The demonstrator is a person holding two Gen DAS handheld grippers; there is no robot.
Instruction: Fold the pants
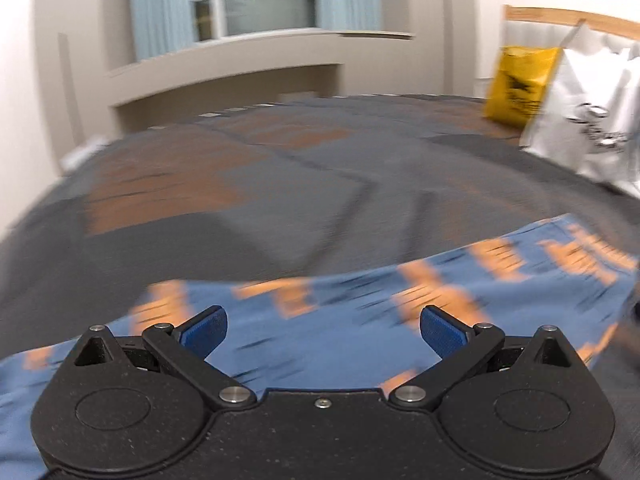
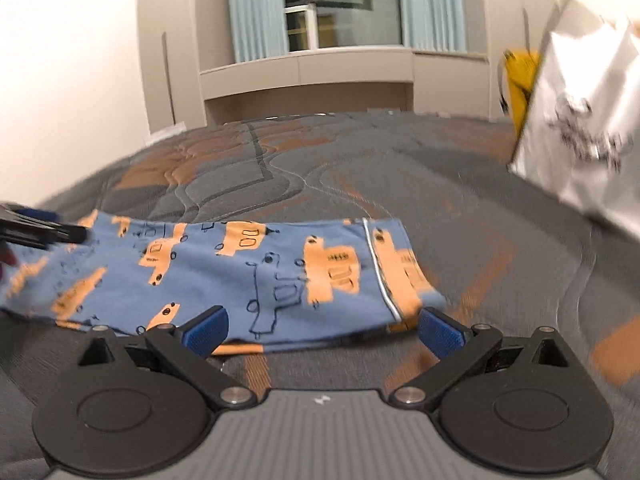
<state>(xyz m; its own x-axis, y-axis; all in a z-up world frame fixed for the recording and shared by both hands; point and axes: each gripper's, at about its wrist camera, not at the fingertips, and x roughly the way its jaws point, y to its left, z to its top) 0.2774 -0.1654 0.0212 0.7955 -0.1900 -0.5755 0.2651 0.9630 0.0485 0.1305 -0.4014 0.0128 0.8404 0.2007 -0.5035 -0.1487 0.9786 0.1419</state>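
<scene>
The pants (image 2: 240,276) lie flat on the bed cover (image 2: 460,216), a grey quilted surface with orange patches; the garment is blue with orange vehicle prints. In the right wrist view its long axis runs from 9 o'clock to 3 o'clock, tilted slightly down toward 4 o'clock; the end with the white piping stripe (image 2: 380,276) points to 3 o'clock. The right gripper (image 2: 322,330) is released, fingers spread wide, hovering at the near edge of the fabric; nothing sits between its blue pads (image 2: 206,330). The left gripper (image 1: 323,332) is likewise released, pads wide apart, positioned over the cloth; contact with the fabric cannot be determined because of motion blur. In the right wrist view the left gripper appears at 9 o'clock, at the far end of the garment. A white bag (image 2: 580,132) and a yellow bag (image 2: 520,80) stand at 2 o'clock, apart from the pants; a window with pale blue curtains (image 2: 256,8) occupies 12 o'clock.
</scene>
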